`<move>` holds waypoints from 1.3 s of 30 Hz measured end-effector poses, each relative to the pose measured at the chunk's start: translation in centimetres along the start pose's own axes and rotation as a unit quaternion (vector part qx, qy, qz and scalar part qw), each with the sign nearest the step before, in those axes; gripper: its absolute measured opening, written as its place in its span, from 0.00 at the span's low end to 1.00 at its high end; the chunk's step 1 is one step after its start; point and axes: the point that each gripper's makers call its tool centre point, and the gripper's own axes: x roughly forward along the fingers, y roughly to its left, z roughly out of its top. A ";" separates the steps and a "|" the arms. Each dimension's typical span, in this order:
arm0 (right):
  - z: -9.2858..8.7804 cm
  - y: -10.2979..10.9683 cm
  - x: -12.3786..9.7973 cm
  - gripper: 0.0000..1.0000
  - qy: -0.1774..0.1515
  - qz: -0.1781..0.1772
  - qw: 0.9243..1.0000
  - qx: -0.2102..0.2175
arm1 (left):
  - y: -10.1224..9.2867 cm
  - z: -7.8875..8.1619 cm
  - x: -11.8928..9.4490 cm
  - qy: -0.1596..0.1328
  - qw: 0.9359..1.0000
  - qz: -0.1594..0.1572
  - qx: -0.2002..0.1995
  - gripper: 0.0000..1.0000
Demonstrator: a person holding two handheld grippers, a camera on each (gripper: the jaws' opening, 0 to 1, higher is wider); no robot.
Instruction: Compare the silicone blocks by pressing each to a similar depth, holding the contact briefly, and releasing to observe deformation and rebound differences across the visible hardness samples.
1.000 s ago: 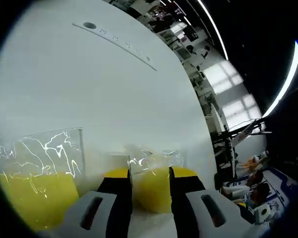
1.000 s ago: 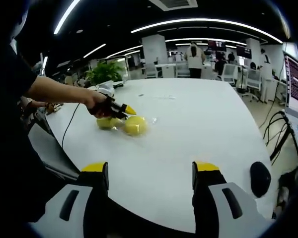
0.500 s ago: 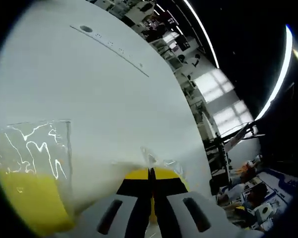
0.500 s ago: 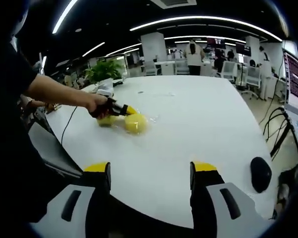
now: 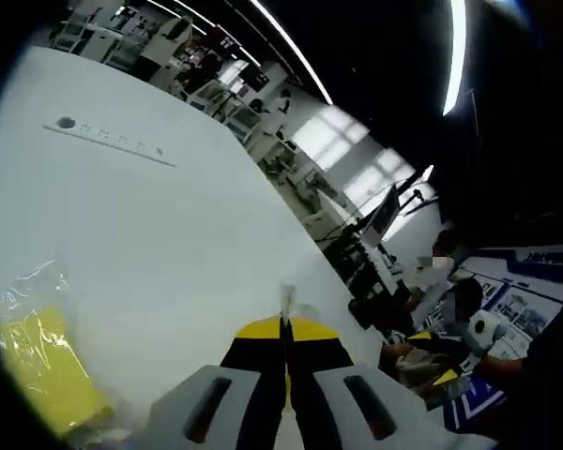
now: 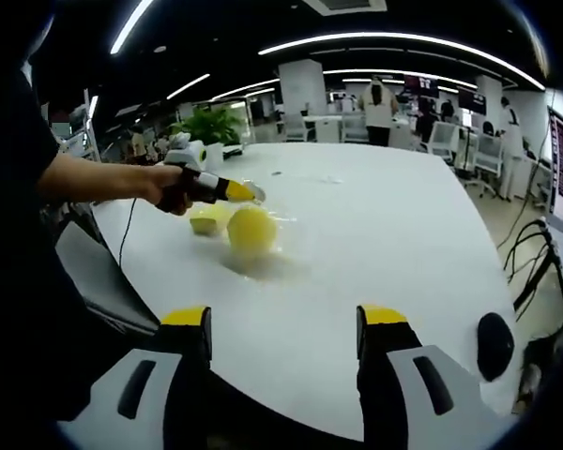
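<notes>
In the right gripper view, my left gripper (image 6: 247, 193) is held by a hand over the white table (image 6: 375, 244). A round yellow silicone block (image 6: 251, 231) in clear wrap hangs from its tip, tilted above its shadow. A second yellow block (image 6: 205, 223) lies on the table just left of it. In the left gripper view, the jaws are shut, pinching a bit of clear wrap (image 5: 286, 302) at their tips. The second wrapped yellow block (image 5: 38, 361) is at the lower left. My right gripper (image 6: 281, 323) is open and holds nothing, near the table's front edge.
A dark rounded object (image 6: 493, 339) lies at the table's right edge, and a thin cable (image 6: 129, 236) trails off the left edge. A strip with a round grommet (image 5: 108, 137) is set into the far tabletop. People sit beyond the table (image 5: 450, 309).
The left jaws, open around the round block a second ago, have shut on its wrap. The gripper has risen, lifting and tilting the block. The right gripper has stayed put.
</notes>
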 end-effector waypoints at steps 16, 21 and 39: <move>0.5 1.6 -0.5 0.56 -0.010 0.016 0.999 -0.028 | -6.8 2.5 -5.5 -0.017 0.996 -0.058 0.058 0.00; 0.7 2.7 -0.1 0.55 -0.011 0.030 0.999 -0.033 | -9.6 4.8 -7.3 -0.037 0.992 -0.076 0.094 0.00; 4.6 5.8 2.2 0.58 -0.049 0.089 0.994 -0.043 | -16.5 11.5 -11.9 -0.094 0.978 -0.120 0.145 0.00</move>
